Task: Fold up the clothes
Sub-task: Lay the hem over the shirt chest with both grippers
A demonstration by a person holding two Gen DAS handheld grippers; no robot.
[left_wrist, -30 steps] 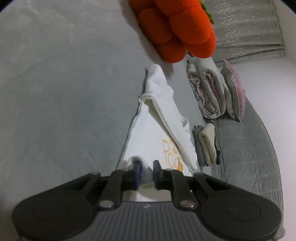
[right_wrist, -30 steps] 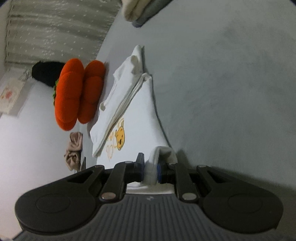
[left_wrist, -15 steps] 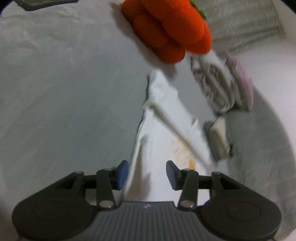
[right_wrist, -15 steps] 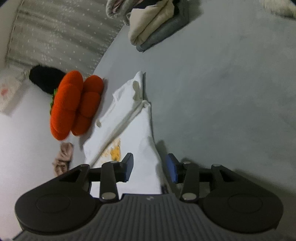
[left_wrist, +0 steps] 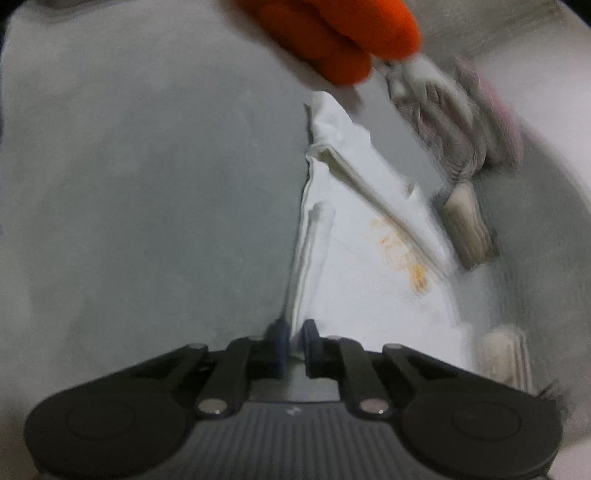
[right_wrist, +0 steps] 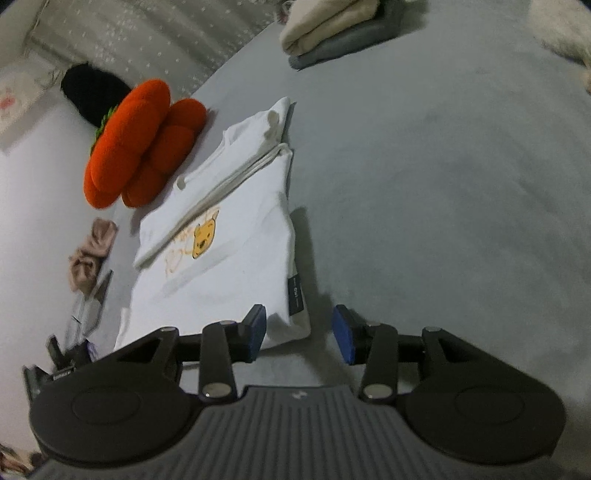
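Note:
A white T-shirt [right_wrist: 236, 254] with a yellow bear print lies partly folded on the grey bed; it also shows in the left wrist view [left_wrist: 362, 258], blurred. My left gripper [left_wrist: 293, 341] is shut on the shirt's near edge, with white cloth between the blue pads. My right gripper [right_wrist: 299, 332] is open and empty, hovering just above the shirt's near corner with its black label [right_wrist: 295, 295].
An orange plush cushion [right_wrist: 140, 147] lies beyond the shirt. Folded clothes [right_wrist: 332, 29] are stacked at the far end, and more bundles [left_wrist: 454, 133] lie right of the shirt. A crumpled beige cloth [right_wrist: 88, 254] sits at the bed's left side.
Both grippers let go of the shirt's edge and opened. The left has since shut again on the edge; the right stayed open and pulled back and up.

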